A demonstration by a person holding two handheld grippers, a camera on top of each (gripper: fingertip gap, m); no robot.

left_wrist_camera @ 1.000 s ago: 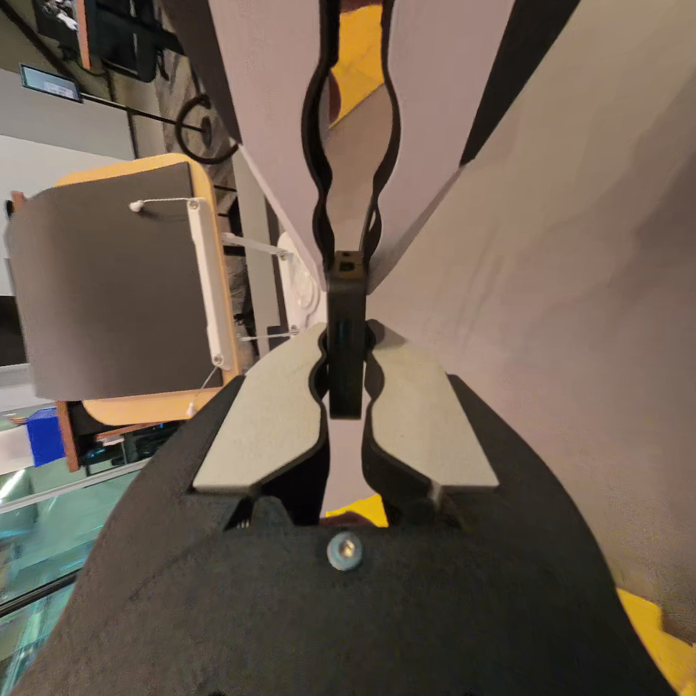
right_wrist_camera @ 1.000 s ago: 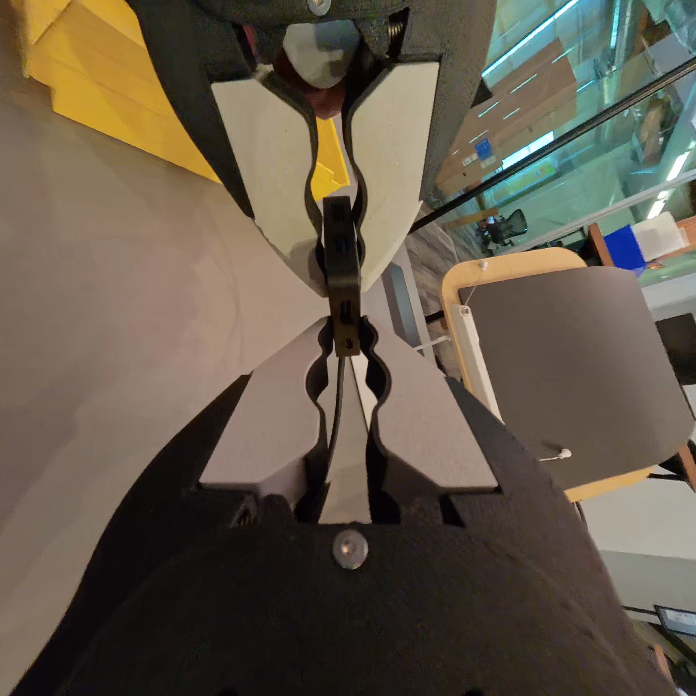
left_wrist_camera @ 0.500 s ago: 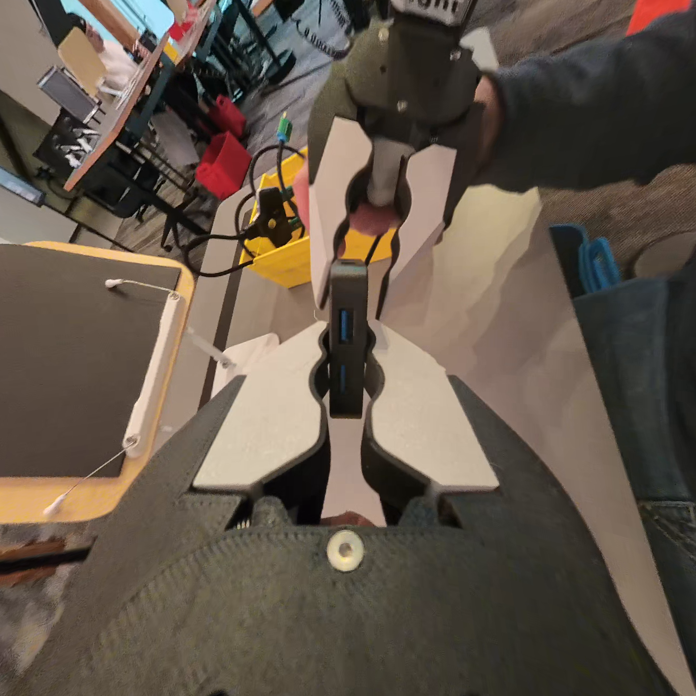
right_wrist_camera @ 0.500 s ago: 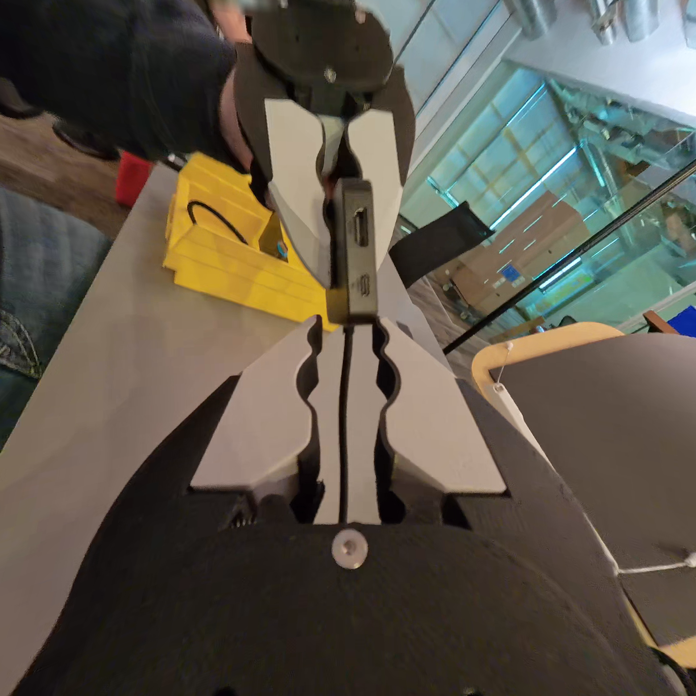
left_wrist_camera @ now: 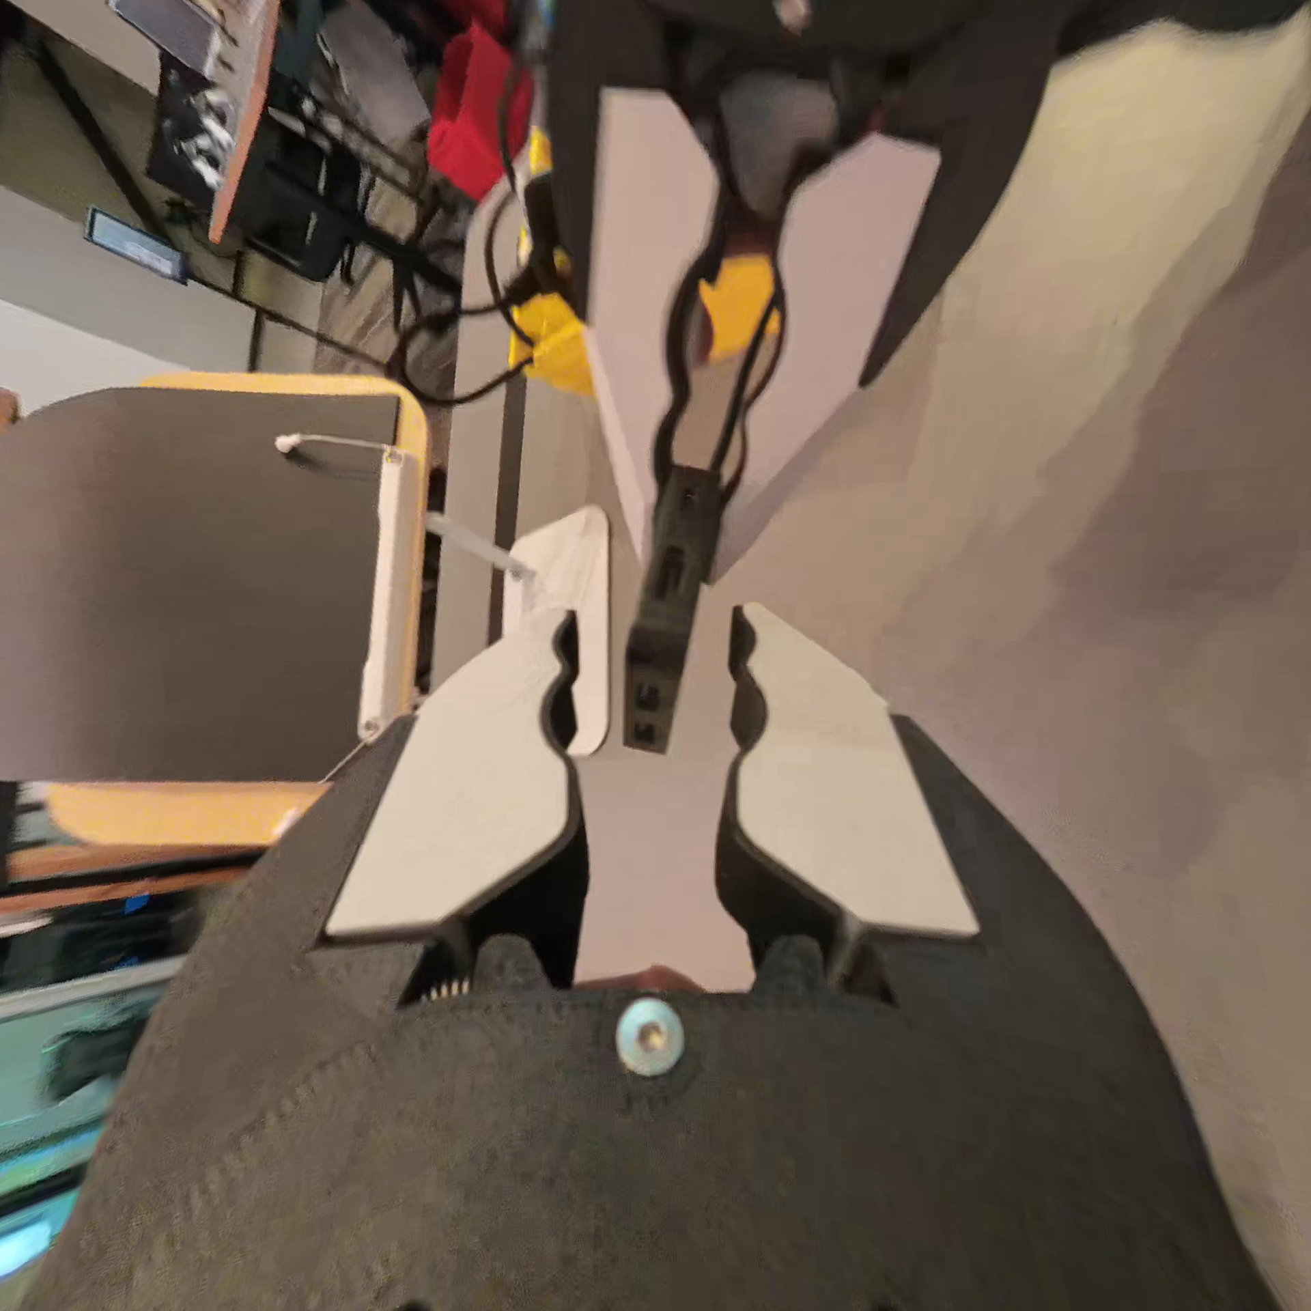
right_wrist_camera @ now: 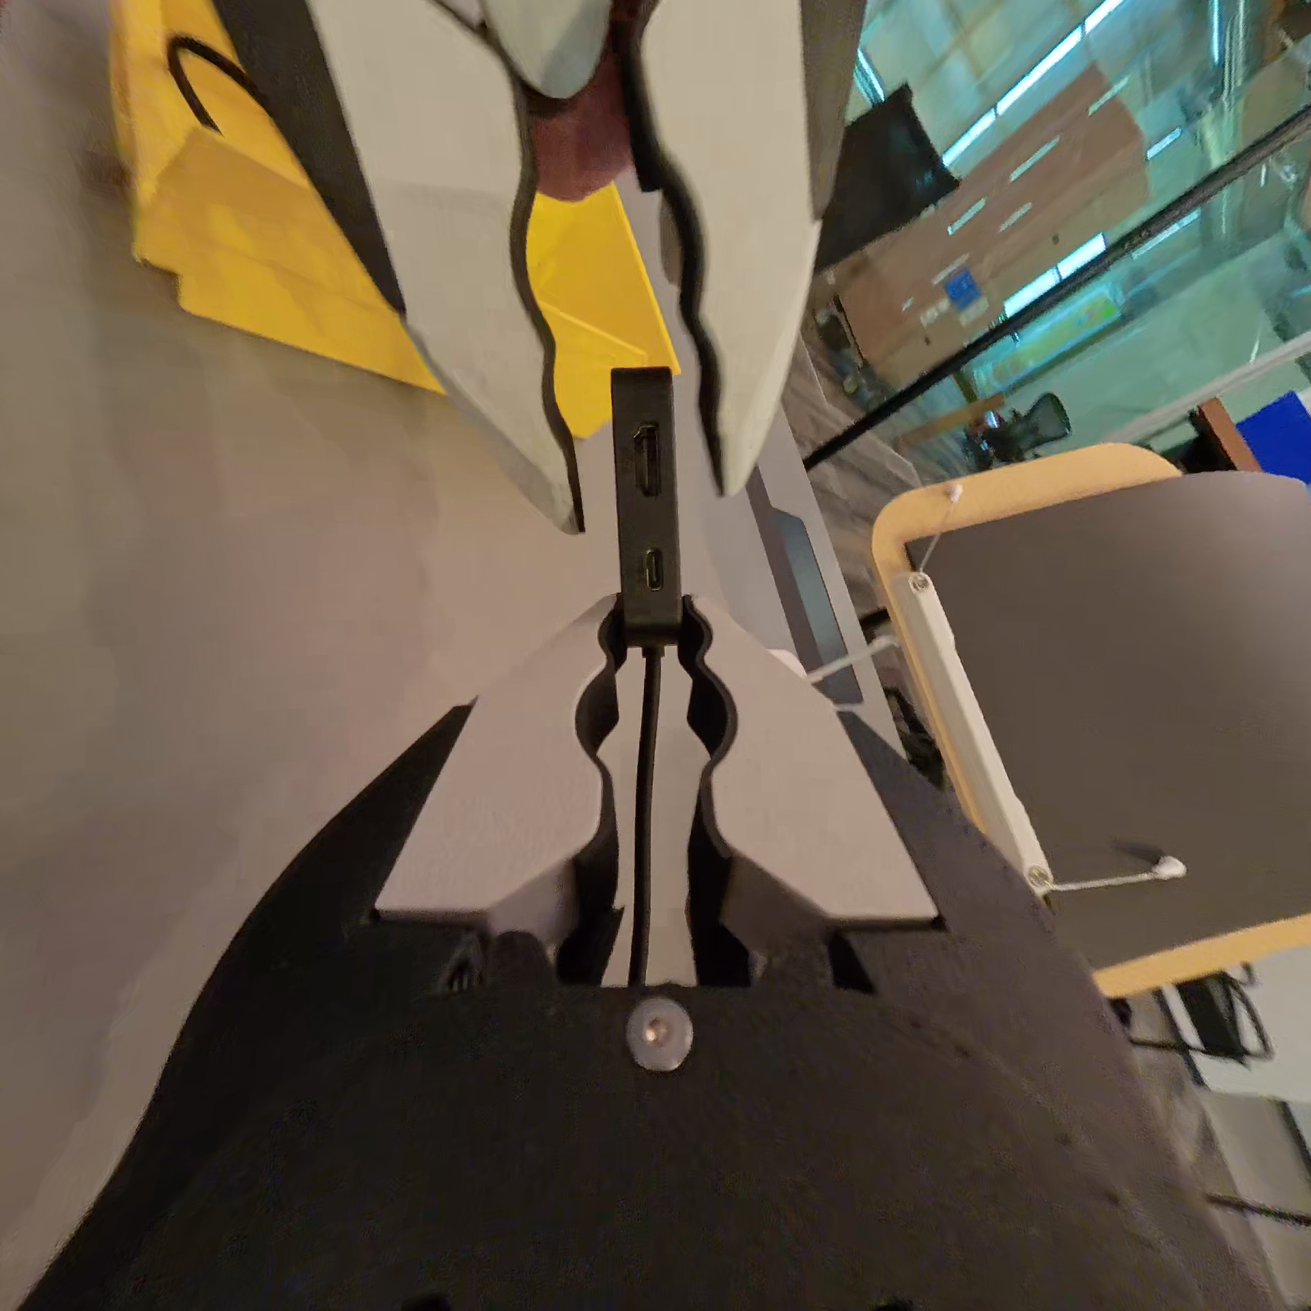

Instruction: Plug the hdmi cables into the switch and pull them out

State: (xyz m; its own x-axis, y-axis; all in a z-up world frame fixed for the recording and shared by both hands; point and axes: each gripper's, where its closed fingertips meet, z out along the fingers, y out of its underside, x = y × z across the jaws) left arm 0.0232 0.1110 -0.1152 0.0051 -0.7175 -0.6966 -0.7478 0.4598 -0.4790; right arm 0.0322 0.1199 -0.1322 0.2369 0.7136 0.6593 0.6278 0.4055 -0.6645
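Observation:
The switch is a slim black box with ports on its side, held in the air over the grey table. My right gripper is shut on its near end. The switch's thin black cable runs back between the right fingers. My left gripper is open; its fingers stand on either side of the switch without touching it. In the right wrist view the left gripper faces mine from above. In the left wrist view the right gripper holds the switch's far end.
A yellow bin holding a black cable sits on the table behind the grippers. A chair with a black pad and wooden rim stands by the table edge. A white flat piece lies near that edge. Red bins stand on the floor.
My left gripper has opened and let go of the switch, which it held before. My right gripper still holds the other end. Both views have swung about.

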